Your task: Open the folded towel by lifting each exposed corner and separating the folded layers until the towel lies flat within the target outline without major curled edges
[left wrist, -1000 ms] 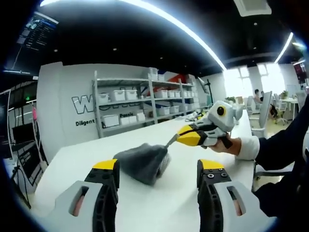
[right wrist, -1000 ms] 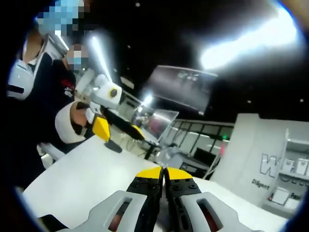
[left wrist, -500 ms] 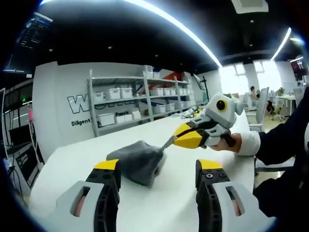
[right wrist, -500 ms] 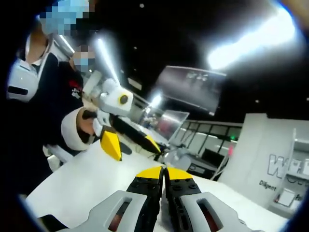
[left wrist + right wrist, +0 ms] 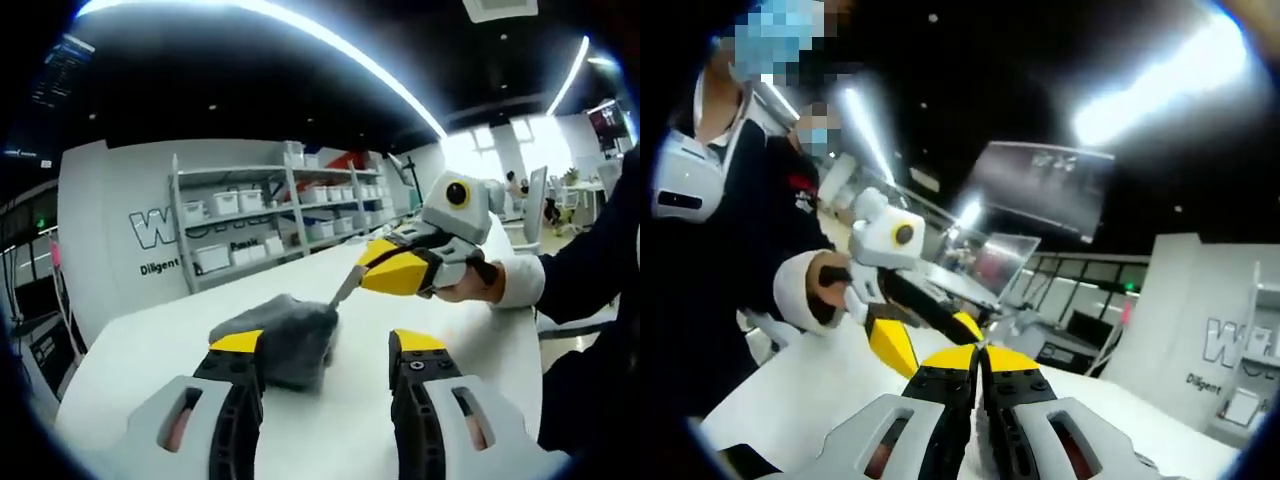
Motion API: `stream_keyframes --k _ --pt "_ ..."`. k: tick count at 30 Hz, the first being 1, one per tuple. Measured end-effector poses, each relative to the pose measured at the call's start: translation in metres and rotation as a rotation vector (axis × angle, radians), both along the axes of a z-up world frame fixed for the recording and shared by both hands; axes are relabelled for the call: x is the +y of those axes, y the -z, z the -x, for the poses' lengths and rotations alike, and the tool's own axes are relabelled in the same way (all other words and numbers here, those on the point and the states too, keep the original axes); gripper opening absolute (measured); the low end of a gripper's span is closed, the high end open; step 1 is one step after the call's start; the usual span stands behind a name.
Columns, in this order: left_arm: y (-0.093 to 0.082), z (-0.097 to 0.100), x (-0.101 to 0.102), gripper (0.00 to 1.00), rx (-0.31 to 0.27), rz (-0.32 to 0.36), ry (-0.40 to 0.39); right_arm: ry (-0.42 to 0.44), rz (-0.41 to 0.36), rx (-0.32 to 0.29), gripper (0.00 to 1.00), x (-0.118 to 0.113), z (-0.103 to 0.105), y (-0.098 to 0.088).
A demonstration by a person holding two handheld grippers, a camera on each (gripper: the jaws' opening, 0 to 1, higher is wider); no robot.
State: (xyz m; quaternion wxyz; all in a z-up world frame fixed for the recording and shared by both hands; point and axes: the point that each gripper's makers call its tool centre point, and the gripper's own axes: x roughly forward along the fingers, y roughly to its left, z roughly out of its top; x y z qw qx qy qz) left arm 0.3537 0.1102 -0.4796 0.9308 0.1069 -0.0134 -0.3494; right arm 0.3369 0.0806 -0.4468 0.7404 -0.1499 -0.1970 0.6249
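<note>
**Towel partly screened, pinch unreadable**

In the left gripper view the left gripper's near jaw covers the grey towel's front edge. In the right gripper view the right gripper's jaws meet, hiding whatever lies between them. Lettering on the far wall is cut by the shelving.

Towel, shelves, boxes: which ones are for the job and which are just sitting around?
For the job:
towel, bunched on the table
right gripper, pinching its corner
left gripper, open

Just sitting around:
shelves
white boxes
chair
</note>
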Motion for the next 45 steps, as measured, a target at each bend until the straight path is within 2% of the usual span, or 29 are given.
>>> stream_keyframes --k 5,10,20,25,26,28,33,45 --pt "0.009 -0.007 -0.003 0.43 -0.019 -0.004 0.0 -0.007 0.001 0.0 0.0 0.002 0.002 0.0" --pt "0.002 -0.007 -0.007 0.39 -0.053 0.055 0.021 -0.008 0.007 -0.004 0.0 0.002 0.003 0.0" --pt "0.006 -0.009 -0.013 0.33 -0.107 0.074 -0.004 -0.022 0.024 0.001 0.0 0.006 0.007 0.004" --pt "0.007 -0.009 -0.012 0.27 -0.14 0.084 -0.018 -0.029 0.031 0.004 0.0 0.008 0.009 0.006" --pt "0.007 -0.01 -0.012 0.25 -0.145 0.083 -0.024 -0.03 0.033 0.004 0.0 0.008 0.009 0.007" --pt "0.007 -0.011 -0.01 0.25 -0.198 0.046 -0.056 -0.033 0.038 0.006 0.0 0.009 0.01 0.008" --pt "0.007 -0.009 -0.012 0.18 -0.221 0.016 -0.043 -0.04 0.045 0.012 0.0 0.011 0.012 0.01" --pt "0.011 -0.008 -0.012 0.13 -0.22 0.007 -0.056 -0.06 0.084 0.011 0.0 0.015 0.017 0.02"
